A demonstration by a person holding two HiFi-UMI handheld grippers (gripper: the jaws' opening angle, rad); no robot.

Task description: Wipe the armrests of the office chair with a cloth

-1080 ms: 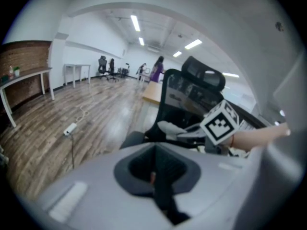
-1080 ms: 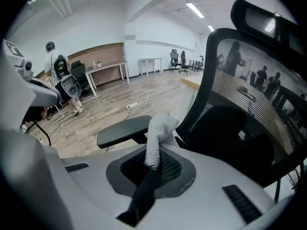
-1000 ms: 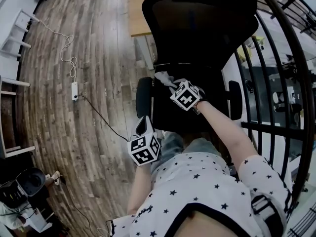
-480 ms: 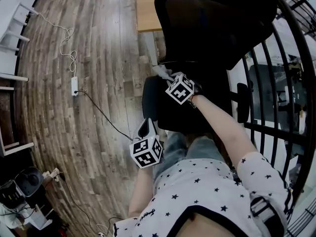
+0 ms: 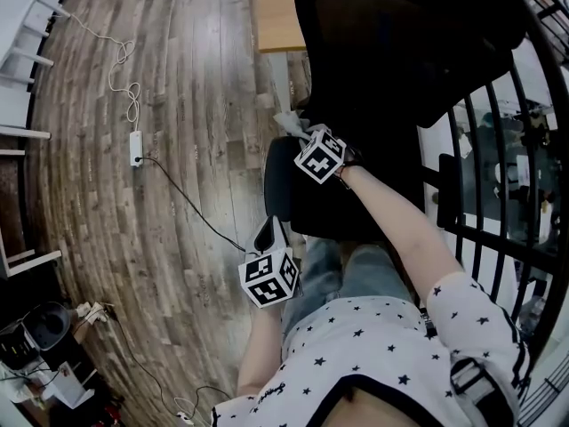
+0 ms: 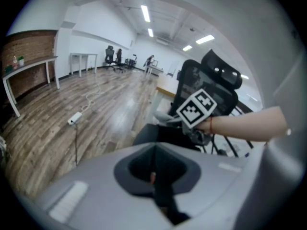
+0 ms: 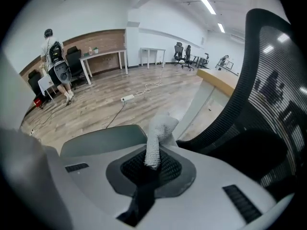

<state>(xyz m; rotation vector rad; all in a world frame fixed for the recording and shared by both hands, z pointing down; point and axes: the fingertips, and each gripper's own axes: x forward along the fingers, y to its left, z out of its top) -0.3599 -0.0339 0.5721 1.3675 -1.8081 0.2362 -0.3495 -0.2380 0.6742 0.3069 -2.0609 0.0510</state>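
The black office chair (image 5: 391, 52) stands in front of me, its left armrest (image 5: 277, 183) and right armrest (image 5: 446, 194) both visible in the head view. My right gripper (image 5: 307, 136) is shut on a pale grey cloth (image 5: 292, 123) (image 7: 160, 128), held just above the far end of the left armrest (image 7: 103, 138). Whether the cloth touches the pad I cannot tell. My left gripper (image 5: 267, 232) hangs shut and empty near the armrest's near end. From the left gripper view the right gripper's marker cube (image 6: 196, 107) and the cloth (image 6: 165, 119) show ahead.
A power strip (image 5: 135, 148) with a trailing cable lies on the wooden floor at the left. A wooden desk (image 5: 280, 12) stands behind the chair. A black metal railing (image 5: 502, 212) runs along the right. A person (image 7: 53, 47) stands far off by tables.
My right gripper has carried the cloth leftward from over the seat to the left armrest. The left gripper has hardly moved.
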